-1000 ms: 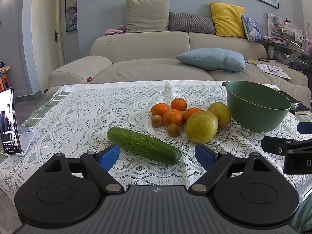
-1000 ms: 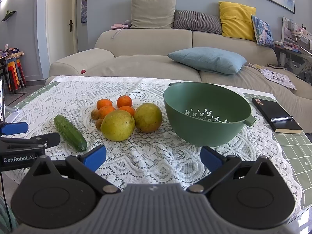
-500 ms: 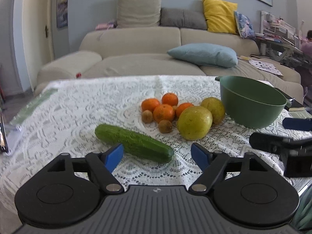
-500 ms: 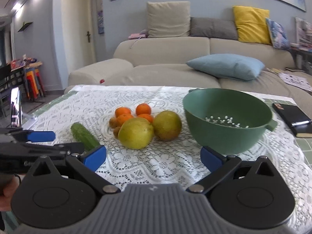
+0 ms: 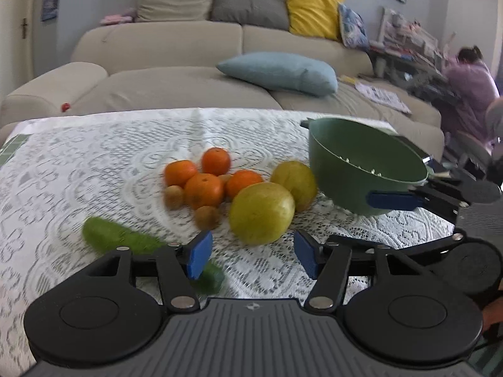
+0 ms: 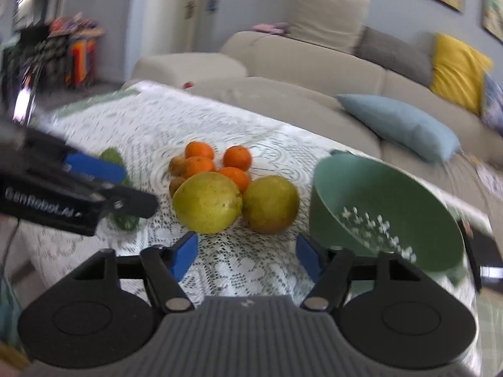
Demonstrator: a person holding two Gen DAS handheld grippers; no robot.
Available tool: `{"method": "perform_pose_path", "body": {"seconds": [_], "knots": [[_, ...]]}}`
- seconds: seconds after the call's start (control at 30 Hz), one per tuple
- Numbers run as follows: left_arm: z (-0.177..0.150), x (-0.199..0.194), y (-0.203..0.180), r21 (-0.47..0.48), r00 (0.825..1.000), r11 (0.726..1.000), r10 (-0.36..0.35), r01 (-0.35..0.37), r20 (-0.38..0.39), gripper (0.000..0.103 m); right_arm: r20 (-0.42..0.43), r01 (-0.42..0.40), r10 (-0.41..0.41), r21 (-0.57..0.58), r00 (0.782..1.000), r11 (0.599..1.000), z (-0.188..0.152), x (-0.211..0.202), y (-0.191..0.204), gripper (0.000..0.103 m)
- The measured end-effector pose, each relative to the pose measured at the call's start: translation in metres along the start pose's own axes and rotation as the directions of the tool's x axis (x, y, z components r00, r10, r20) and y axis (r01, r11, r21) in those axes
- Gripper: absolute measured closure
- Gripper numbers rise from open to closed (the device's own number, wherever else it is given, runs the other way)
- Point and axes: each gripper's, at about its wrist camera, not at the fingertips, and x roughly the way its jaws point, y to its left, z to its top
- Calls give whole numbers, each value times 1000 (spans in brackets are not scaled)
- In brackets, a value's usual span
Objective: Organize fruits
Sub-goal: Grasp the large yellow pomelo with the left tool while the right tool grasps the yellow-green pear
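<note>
Several oranges [image 5: 203, 188], small brown kiwis [image 5: 207, 216] and two big yellow-green citrus fruits [image 5: 261, 212] [image 6: 270, 204] lie bunched on the lace tablecloth [image 5: 94, 169]. A cucumber [image 5: 110, 235] lies left of them, its near end behind my left finger. A green colander [image 5: 364, 169] [image 6: 383, 210] stands to the right. My left gripper [image 5: 251, 257] hovers just short of the nearer yellow fruit, jaws closing, nothing between them. My right gripper [image 6: 246, 256] hovers before the two yellow fruits [image 6: 207, 201], jaws closing, empty. Both views are blurred.
A beige sofa [image 5: 176, 62] with a blue cushion [image 5: 279, 72] runs behind the table. A person in purple [image 5: 468, 94] is at the far right. A phone on a stand [image 6: 23, 103] sits at the table's left edge, and coloured stools [image 6: 78, 50] stand beyond it.
Both grippers' jaws have narrowed from wide open. Both views have swung and moved in on the fruit pile; the right view has rolled, so the table now slopes in it.
</note>
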Motion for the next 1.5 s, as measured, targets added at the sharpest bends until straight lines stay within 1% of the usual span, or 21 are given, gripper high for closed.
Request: {"method": "perform_pose_path", "body": {"seconds": [0.03, 0.1, 0.27, 0.43, 0.47, 0.6, 0.77, 0.87, 0.93, 1.13, 1.27, 1.43, 1.5], "knots": [[3, 5, -2, 13, 1000, 1000, -2, 2, -10, 30, -3, 1, -2, -42, 1000, 999, 0, 5, 1, 44], [8, 14, -5, 32, 1000, 999, -6, 7, -28, 25, -10, 7, -8, -124, 1000, 992, 0, 15, 3, 45], [13, 37, -7, 48, 997, 999, -13, 17, -77, 23, -24, 7, -14, -264, 1000, 965, -1, 37, 4, 45], [13, 56, -4, 35, 996, 999, -20, 23, -90, 22, 19, 61, -59, -419, 998, 906, -4, 53, 9, 45], [13, 59, -3, 26, 996, 999, -23, 25, -89, 21, 27, 71, -66, -445, 997, 893, -5, 57, 10, 45], [15, 72, 0, 7, 995, 1000, -24, 25, -99, 20, 44, 93, -83, -518, 996, 850, -8, 70, 9, 45], [14, 81, 4, -13, 994, 999, -36, 35, -104, 19, 66, 108, -86, -564, 994, 818, -12, 76, 11, 45], [13, 83, 2, -3, 994, 1000, -28, 28, -101, 20, 77, 121, -93, -575, 993, 809, -15, 78, 11, 45], [13, 83, 2, -6, 994, 999, -37, 36, -101, 23, 85, 130, -99, -586, 991, 800, -16, 79, 11, 45], [12, 80, 6, -33, 994, 999, -43, 40, -97, 24, 97, 139, -101, -583, 990, 800, -18, 80, 12, 45], [9, 73, 7, -29, 994, 999, -33, 31, -100, 24, 103, 150, -111, -584, 989, 798, -20, 78, 13, 45], [6, 64, 14, -47, 994, 998, -35, 31, -100, 24, 108, 172, -134, -596, 985, 784, -20, 81, 20, 45], [5, 61, 16, -49, 995, 998, -32, 27, -96, 24, 113, 183, -144, -602, 983, 777, -20, 82, 22, 42]]}}
